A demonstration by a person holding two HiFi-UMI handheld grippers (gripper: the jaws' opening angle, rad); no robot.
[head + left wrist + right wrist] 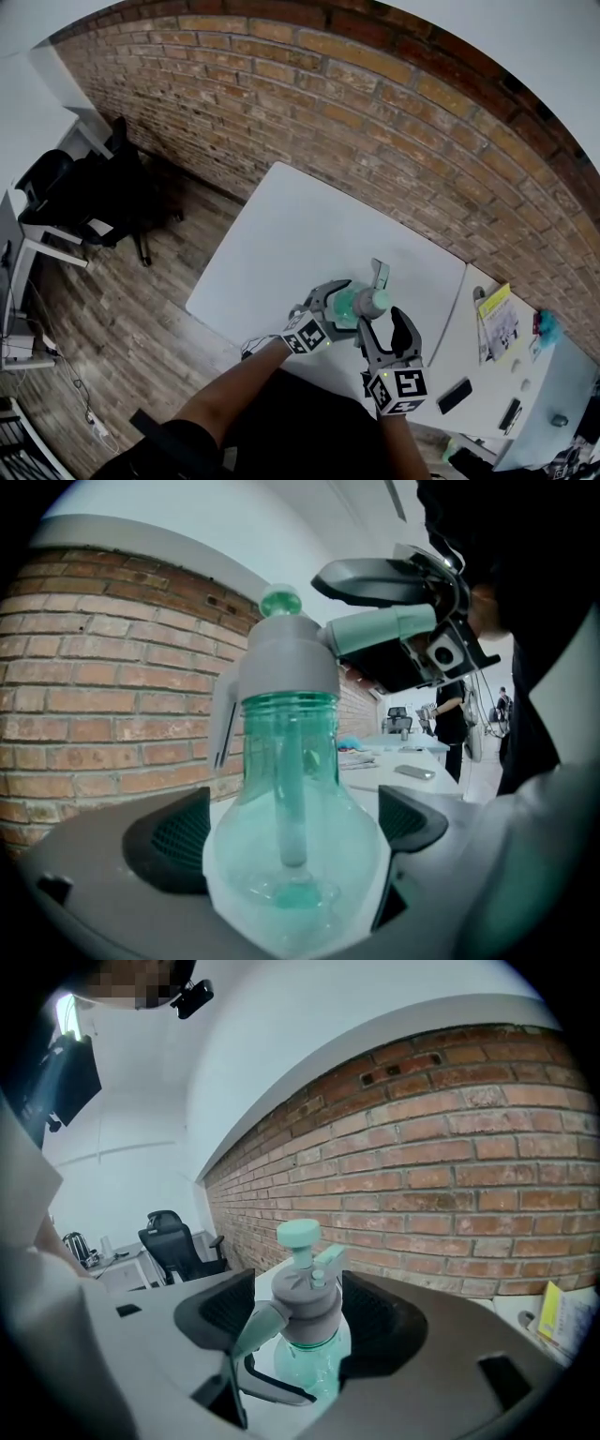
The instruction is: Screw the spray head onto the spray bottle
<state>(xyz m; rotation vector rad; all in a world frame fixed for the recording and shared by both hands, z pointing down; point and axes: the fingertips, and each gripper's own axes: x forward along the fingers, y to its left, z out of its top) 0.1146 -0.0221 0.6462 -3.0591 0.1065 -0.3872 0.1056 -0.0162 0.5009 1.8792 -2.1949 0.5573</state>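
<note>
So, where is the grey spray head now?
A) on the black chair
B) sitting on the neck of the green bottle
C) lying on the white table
B: the spray head sits on top of the green bottle, which the left gripper clamps by its body. The right gripper has its jaws open on either side of the head.

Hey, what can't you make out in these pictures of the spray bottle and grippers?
- The spray bottle neck threads: the spray head covers them in both gripper views, so how far it's screwed on is unclear.
- Print on the yellow booklet: too small, head view.
- Flat dark object on the side table: too small to identify, head view.
</note>
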